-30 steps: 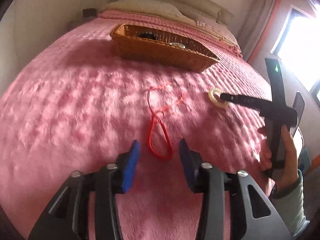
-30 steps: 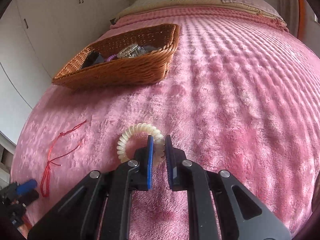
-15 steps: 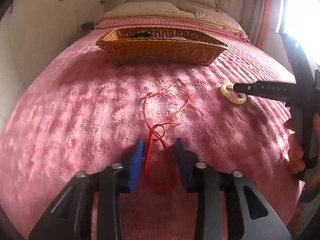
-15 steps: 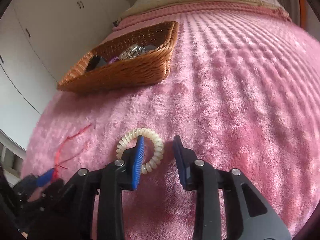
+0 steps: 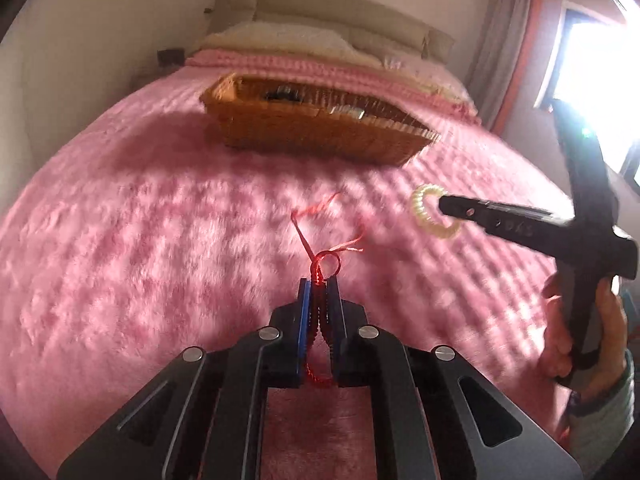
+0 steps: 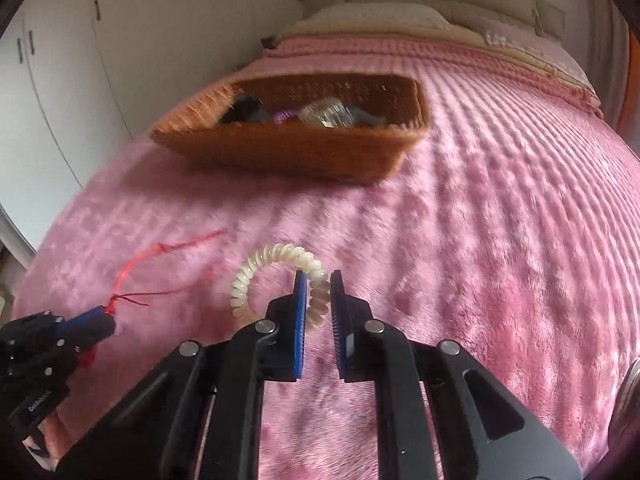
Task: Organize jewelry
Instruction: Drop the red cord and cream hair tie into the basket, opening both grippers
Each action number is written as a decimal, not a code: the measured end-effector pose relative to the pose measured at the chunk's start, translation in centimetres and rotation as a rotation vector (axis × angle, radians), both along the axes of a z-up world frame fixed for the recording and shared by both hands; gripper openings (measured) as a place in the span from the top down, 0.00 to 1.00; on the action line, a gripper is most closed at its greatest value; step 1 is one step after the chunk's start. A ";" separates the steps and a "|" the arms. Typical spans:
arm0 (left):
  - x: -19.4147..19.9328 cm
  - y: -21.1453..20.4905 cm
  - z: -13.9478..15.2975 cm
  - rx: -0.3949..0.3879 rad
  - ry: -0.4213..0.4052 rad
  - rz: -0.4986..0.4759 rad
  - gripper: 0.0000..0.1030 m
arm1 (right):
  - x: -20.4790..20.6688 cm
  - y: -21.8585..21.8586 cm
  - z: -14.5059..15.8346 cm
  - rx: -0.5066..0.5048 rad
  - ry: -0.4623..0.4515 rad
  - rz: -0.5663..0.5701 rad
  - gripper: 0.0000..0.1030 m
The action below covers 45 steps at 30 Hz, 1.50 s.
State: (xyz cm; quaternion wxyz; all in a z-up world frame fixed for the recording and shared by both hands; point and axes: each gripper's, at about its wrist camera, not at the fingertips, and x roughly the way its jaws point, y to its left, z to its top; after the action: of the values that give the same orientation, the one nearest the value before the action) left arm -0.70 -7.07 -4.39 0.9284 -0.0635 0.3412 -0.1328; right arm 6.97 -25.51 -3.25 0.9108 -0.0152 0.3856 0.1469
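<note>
A red cord bracelet [image 5: 329,257] lies on the pink bedspread, and my left gripper [image 5: 319,285] is closing on its looped end; the pads pinch the cord, whose loose ends trail ahead. In the right wrist view the cord [image 6: 160,249] runs out from the left gripper [image 6: 105,315] at the lower left. A cream spiral coil ring [image 6: 272,252] stands up off the blanket. My right gripper [image 6: 319,282] is closing on its right side, with the coil pressed between the blue pads. From the left wrist view, the right gripper [image 5: 443,205] holds the ring [image 5: 420,200] by its tip.
A wicker basket [image 6: 280,152] with several trinkets inside sits farther up the bed, also seen as the basket [image 5: 312,138] in the left wrist view. Pillows and a headboard lie behind it. White wardrobes stand at the left, a bright window at the right. A person's hand [image 5: 600,344] grips the right tool.
The left jaws went from wide open around the red cord to pinched on it. The right jaws opened briefly around the coil ring and closed on it again, lifting it slightly.
</note>
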 end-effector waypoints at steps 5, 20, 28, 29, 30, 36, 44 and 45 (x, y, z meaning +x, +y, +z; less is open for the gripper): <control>-0.7 0.6 3.5 -0.033 -0.092 0.000 0.94 | -1.5 0.4 2.8 0.036 -0.091 0.021 0.90; 10.1 2.2 14.5 -0.130 -0.287 -0.053 0.94 | 5.6 0.5 10.4 0.116 -0.235 -0.115 0.90; 21.5 2.7 11.3 -0.101 -0.222 0.010 0.94 | 15.7 2.5 7.7 0.085 -0.106 -0.156 0.90; 22.7 2.9 10.8 -0.099 -0.198 0.010 0.94 | 16.7 2.7 7.2 0.084 -0.078 -0.157 0.90; 23.4 3.0 10.1 -0.099 -0.179 0.008 0.94 | 17.6 2.8 6.8 0.086 -0.048 -0.160 0.90; 26.1 3.9 7.1 -0.135 -0.071 -0.013 0.94 | 22.1 3.8 4.0 0.107 0.106 -0.160 0.90; 26.0 4.7 6.7 -0.159 -0.059 -0.018 0.75 | 22.8 3.8 3.4 0.149 0.148 -0.189 0.73; 25.7 4.8 7.0 -0.162 -0.066 -0.018 0.69 | 22.6 3.6 3.6 0.152 0.143 -0.190 0.67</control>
State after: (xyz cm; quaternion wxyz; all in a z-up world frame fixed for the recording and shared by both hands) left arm 24.95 -2.28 2.59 0.9298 -0.1308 0.2989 -0.1701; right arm 29.53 -21.90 0.31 0.8893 0.1009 0.4370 0.0897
